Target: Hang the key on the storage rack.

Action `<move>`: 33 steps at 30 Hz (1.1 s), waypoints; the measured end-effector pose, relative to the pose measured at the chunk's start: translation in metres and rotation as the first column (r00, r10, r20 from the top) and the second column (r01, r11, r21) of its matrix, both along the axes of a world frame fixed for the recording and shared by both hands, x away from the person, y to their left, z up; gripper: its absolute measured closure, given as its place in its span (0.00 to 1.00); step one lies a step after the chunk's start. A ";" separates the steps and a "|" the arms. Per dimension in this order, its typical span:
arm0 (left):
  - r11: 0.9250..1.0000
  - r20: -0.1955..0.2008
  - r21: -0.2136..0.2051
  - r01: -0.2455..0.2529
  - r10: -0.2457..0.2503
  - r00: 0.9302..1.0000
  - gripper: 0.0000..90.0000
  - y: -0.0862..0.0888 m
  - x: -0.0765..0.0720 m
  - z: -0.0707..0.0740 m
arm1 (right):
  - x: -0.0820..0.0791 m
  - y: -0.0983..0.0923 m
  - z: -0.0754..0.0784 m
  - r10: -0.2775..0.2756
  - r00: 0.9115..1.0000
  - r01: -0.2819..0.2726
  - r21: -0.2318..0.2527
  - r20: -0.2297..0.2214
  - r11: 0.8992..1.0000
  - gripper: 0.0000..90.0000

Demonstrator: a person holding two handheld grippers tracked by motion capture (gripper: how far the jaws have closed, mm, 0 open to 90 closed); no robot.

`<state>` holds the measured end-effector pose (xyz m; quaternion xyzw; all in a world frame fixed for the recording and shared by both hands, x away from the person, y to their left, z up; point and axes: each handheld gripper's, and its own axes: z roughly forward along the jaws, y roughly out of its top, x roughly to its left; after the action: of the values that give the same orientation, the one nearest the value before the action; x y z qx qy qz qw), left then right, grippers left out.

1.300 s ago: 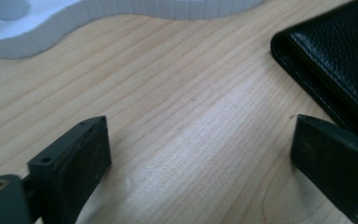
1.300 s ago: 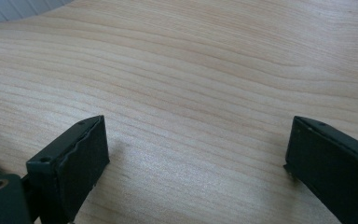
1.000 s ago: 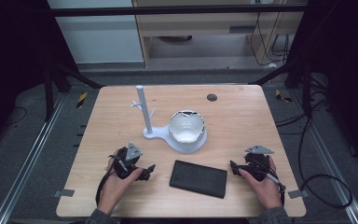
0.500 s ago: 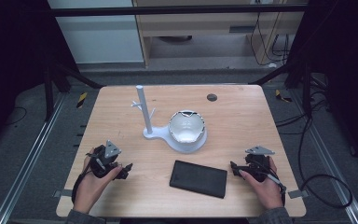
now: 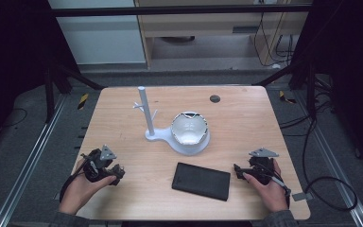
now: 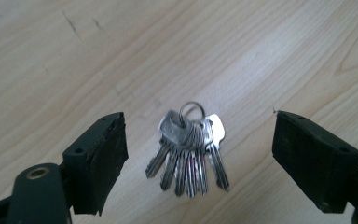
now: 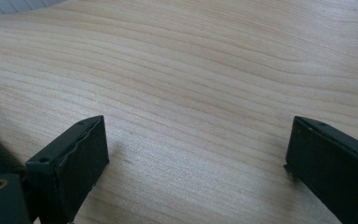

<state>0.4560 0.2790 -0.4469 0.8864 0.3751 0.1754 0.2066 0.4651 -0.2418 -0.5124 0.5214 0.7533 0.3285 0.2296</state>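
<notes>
No lettering, brand, number or sign can be read on anything — not on the bunch of keys (image 6: 187,147) lying on the tabletop (image 5: 246,123), nor on the black case (image 5: 201,180) near its front edge — their faces show no marks that can be made out.

A light wooden table (image 5: 246,123) with rounded corners carries everything. A white stand (image 5: 147,116), an upright post with short pegs on a flat base, rests near the middle; its base also holds a white bowl (image 5: 189,128) just right of the post. A small dark round disc (image 5: 214,99) lies near the far edge. A flat black rectangular case (image 5: 201,180) lies toward the near edge. A bunch of silver keys (image 6: 189,149) on a ring lies flat on the wood.
</notes>
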 end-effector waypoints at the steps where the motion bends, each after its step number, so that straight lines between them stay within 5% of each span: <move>1: 1.000 0.000 0.000 0.000 0.000 1.000 0.21 0.000 0.000 0.000 | 0.000 0.000 0.000 0.000 1.000 0.000 0.000 0.000 1.000 0.06; 4: 0.999 -0.045 0.040 0.005 -0.003 0.999 0.23 0.002 0.004 -0.008 | 0.000 0.000 0.000 -0.001 1.000 0.001 0.000 0.000 1.000 0.06; 13: 0.999 -0.100 0.028 0.023 -0.020 0.995 0.35 0.013 0.018 -0.016 | 0.000 0.000 0.000 -0.001 1.000 0.001 -0.001 0.000 1.000 0.06; 18: 0.999 -0.117 0.034 0.030 -0.026 0.993 0.54 0.018 0.022 -0.012 | 0.000 0.000 0.000 -0.001 1.000 0.001 0.000 0.000 1.000 0.06; 23: 0.997 -0.130 0.062 0.039 -0.030 0.991 0.56 0.016 0.025 -0.015 | 0.000 0.000 0.000 0.000 1.000 0.000 0.000 0.000 1.000 0.06; 30: 0.998 -0.157 0.037 0.046 -0.039 0.987 0.52 0.017 0.028 -0.018 | 0.000 0.000 0.000 0.000 1.000 0.000 0.000 0.000 1.000 0.06; 33: 0.997 -0.164 0.068 0.048 -0.036 0.986 0.51 0.017 0.029 -0.021 | 0.000 0.000 0.000 -0.001 1.000 0.001 0.000 0.000 1.000 0.06</move>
<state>0.4848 0.2958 -0.4683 0.9123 0.3655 0.1116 0.1473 0.4651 -0.2417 -0.5125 0.5217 0.7532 0.3284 0.2295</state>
